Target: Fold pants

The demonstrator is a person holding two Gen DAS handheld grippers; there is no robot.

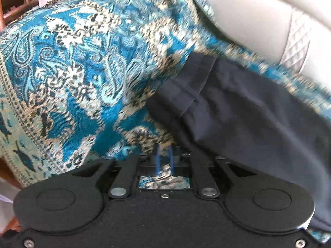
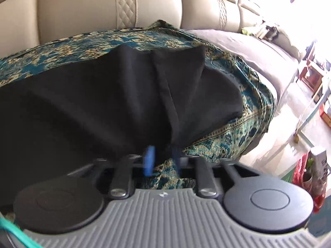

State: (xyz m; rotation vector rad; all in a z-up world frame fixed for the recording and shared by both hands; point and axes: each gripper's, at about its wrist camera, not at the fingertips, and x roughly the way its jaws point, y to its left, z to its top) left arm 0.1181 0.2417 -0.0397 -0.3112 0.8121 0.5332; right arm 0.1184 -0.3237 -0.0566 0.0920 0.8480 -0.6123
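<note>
A beige leather sofa (image 2: 99,12) with quilted stitching carries everything here, and over its seat lies a teal paisley throw (image 1: 68,78) patterned in cream and black. On that throw lie the black pants (image 2: 86,107), spread across it with a seam and hemmed edges showing; in the left wrist view the same garment reaches in from the right side, a folded hem lying near the middle of the picture. The right hand-held gripper (image 2: 162,161) has its blue pads parted moderately, with the near edge of the pants bunched in the gap, though blur hides whether the pads press on it. The left hand-held gripper (image 1: 164,159) stands narrow, a slim gap between its blue fingers (image 1: 158,161), and only the throw shows between them, the pants lying just to its right. The likely trouble is that the left one closes on the throw rather than the trouser fabric, dragging the cover along. The right one may also catch only one layer, so the fold comes out crooked or bunched.
</note>
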